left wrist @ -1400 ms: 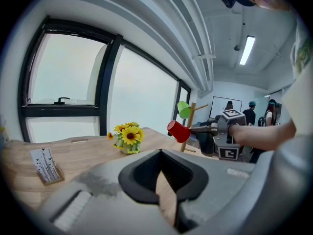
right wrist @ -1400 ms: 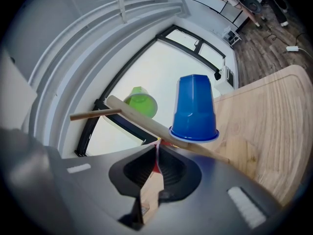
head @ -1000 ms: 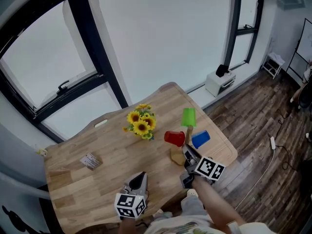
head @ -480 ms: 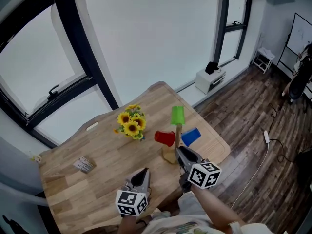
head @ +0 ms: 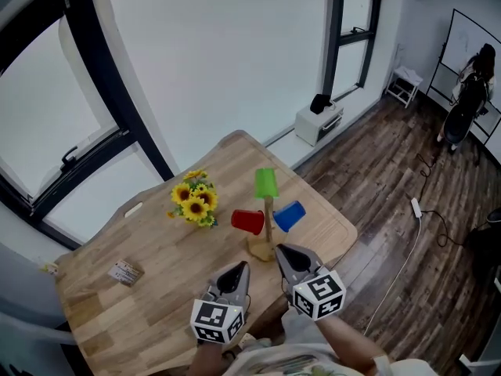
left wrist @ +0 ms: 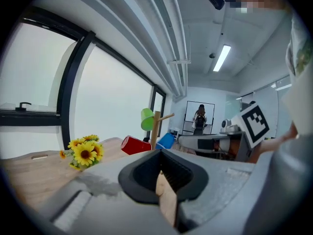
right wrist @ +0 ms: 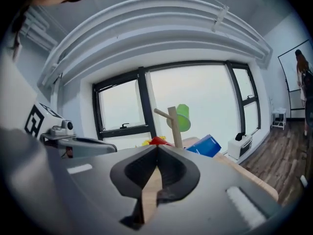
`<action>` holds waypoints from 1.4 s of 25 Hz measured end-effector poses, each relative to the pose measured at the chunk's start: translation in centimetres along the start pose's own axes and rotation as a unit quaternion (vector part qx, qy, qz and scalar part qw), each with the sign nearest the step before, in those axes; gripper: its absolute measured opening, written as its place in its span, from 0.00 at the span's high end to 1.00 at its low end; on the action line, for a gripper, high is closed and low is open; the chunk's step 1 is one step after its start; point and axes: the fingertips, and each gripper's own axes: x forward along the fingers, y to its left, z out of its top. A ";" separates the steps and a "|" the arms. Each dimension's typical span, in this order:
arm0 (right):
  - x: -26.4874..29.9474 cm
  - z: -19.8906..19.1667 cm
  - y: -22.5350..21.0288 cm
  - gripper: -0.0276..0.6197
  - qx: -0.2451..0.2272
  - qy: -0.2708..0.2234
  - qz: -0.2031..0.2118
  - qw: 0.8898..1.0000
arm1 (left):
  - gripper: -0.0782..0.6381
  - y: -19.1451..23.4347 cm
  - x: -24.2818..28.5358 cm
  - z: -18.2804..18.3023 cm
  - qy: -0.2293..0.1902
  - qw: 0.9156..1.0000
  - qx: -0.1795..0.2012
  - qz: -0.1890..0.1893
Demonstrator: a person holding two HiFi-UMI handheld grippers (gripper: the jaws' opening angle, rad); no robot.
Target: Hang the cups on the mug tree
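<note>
Both my claws are empty and closed: the left gripper (head: 238, 269) has its jaws pressed together, and the right gripper (head: 282, 251) has just snapped its jaws shut on nothing. Both hover just above the near edge of the table, pointing at the mug tree (head: 268, 224), which stands a little beyond my tips near the table's right end. The green cup (head: 266, 182) sits upside down at the top of the post, the red cup (head: 247, 221) hangs off its left side and the blue cup (head: 289, 215) off its right, so I judge the hanging done and the step in hand is simply to get clear. To do that well I should draw both claws straight back and up, away from the post, keeping the right one off the blue cup, which is nearest to it. I should also check that each cup hangs settled on its peg before I leave; one bare peg (right wrist: 161, 113) juts out with no cup left on the table to fill it. The wooden table (head: 156, 245) has a light, smooth top with rounded corners, carrying a bunch of sunflowers (head: 192, 205) to the tree's left and a small packet (head: 125, 272) well apart near the far left. Around it are large dark-framed windows (head: 70, 143), a dark plank floor (head: 376, 171), a white unit (head: 317, 121) against the wall, and a person (head: 468, 92) standing far off.
</note>
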 end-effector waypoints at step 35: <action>-2.5 -1.1 1.7 0.96 -0.024 0.021 0.014 0.999 | 0.89 -3.6 1.6 -0.1 0.001 0.999 0.010 -0.044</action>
